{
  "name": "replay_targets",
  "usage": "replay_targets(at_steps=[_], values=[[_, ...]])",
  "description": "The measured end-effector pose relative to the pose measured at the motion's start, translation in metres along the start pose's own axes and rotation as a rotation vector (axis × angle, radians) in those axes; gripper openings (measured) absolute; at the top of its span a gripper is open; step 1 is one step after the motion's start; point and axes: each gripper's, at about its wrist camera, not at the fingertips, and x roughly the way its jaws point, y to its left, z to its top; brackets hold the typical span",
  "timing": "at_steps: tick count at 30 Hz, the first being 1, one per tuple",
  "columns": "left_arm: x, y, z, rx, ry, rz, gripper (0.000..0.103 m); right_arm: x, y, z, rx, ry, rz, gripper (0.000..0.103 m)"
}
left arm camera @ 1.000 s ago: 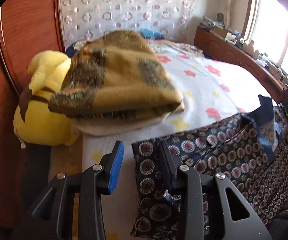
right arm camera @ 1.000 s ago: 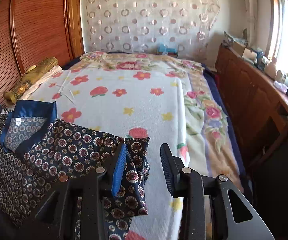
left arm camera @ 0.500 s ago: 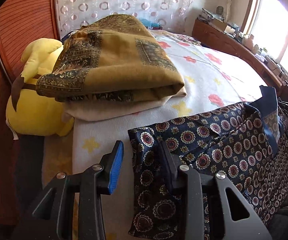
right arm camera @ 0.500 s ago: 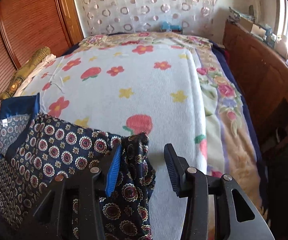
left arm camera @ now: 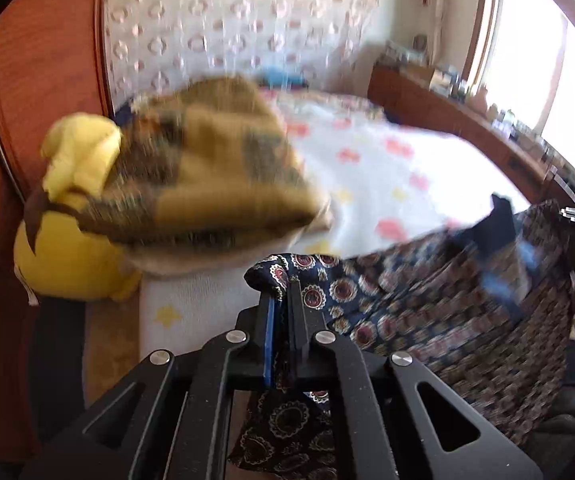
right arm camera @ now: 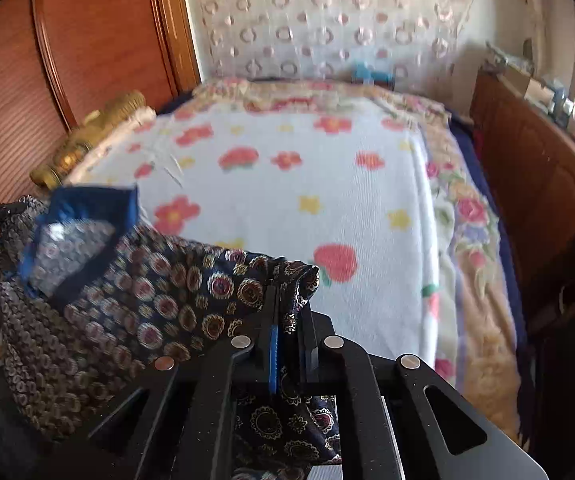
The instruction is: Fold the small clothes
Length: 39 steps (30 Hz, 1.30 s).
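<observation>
The dark blue shirt (right arm camera: 159,292) with round medallion print lies at the near edge of the bed, with its blue collar (right arm camera: 83,208) turned open toward the far side. One corner of the shirt is clamped in the left gripper (left arm camera: 283,300); its jaws are pressed together with the cloth between them, and a fold of cloth bulges above the tips. The opposite corner is clamped in the same way in the right gripper (right arm camera: 289,308), also with the jaws pressed together on the cloth and a small bunch of fabric standing up above them. More of the shirt hangs down under each gripper. Between the two corners the shirt (left arm camera: 467,300) stretches across the bed edge.

Under the shirt is a white blanket (right arm camera: 295,184) with red flowers and yellow stars, which covers most of the bed. At the left side of the bed a folded yellow-brown blanket (left arm camera: 207,172) lies on a pale one, and just beside it sits a yellow plush toy (left arm camera: 67,248), against the wooden headboard (left arm camera: 39,80). Behind the bed hangs a white curtain (right arm camera: 327,20) with rings. A wooden cabinet (right arm camera: 527,168) runs along the right side, under the bright window.
</observation>
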Motion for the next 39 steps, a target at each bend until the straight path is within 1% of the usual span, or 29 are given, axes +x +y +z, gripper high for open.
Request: replay_targets(at_steps=[4, 7, 9, 13, 14, 16, 19, 21, 23, 26, 28, 30, 32, 34, 36, 39], values=[[-0.039, -0.019, 0.023, 0.031, -0.118, -0.001, 0.005, -0.053, 0.01, 0.017, -0.03, -0.131, -0.004, 0.005], [-0.073, -0.035, 0.049, 0.053, -0.231, 0.002, 0.005, -0.088, 0.019, 0.036, -0.079, -0.21, -0.03, 0.005], [-0.087, -0.04, 0.069, 0.058, -0.287, 0.009, 0.005, -0.109, 0.023, 0.052, -0.106, -0.262, -0.052, 0.005], [-0.103, -0.039, 0.124, 0.057, -0.38, 0.005, 0.005, -0.141, 0.02, 0.096, -0.133, -0.351, -0.083, 0.005], [-0.103, -0.035, 0.137, 0.06, -0.393, 0.012, 0.005, -0.145, 0.019, 0.107, -0.135, -0.363, -0.088, 0.005], [-0.099, -0.031, 0.162, 0.06, -0.419, 0.05, 0.005, -0.148, 0.016, 0.13, -0.144, -0.389, -0.115, 0.005], [-0.082, -0.016, 0.198, 0.043, -0.42, 0.094, 0.005, -0.137, 0.008, 0.159, -0.129, -0.404, -0.157, 0.005], [-0.068, -0.009, 0.21, 0.038, -0.411, 0.129, 0.005, -0.122, -0.003, 0.175, -0.104, -0.401, -0.178, 0.005], [-0.049, 0.0, 0.219, 0.027, -0.39, 0.163, 0.005, -0.097, -0.006, 0.185, -0.078, -0.393, -0.212, 0.005], [-0.019, 0.007, 0.219, 0.023, -0.347, 0.174, 0.005, -0.048, -0.006, 0.203, -0.035, -0.351, -0.241, 0.005], [0.003, 0.007, 0.219, 0.032, -0.317, 0.191, 0.005, -0.022, 0.007, 0.205, -0.03, -0.31, -0.254, 0.005], [0.02, 0.008, 0.219, 0.022, -0.301, 0.183, 0.005, 0.0, 0.014, 0.212, -0.028, -0.279, -0.284, 0.005], [0.037, 0.009, 0.217, 0.004, -0.286, 0.178, 0.005, 0.021, 0.012, 0.211, -0.019, -0.241, -0.291, 0.005], [0.051, 0.007, 0.219, 0.003, -0.266, 0.175, 0.005, 0.03, 0.02, 0.218, -0.018, -0.216, -0.304, 0.005], [0.062, 0.003, 0.217, 0.017, -0.253, 0.165, 0.005, 0.04, 0.027, 0.232, -0.013, -0.196, -0.313, 0.005], [0.077, -0.001, 0.215, 0.032, -0.233, 0.163, 0.005, 0.053, 0.021, 0.256, -0.012, -0.163, -0.311, 0.005]])
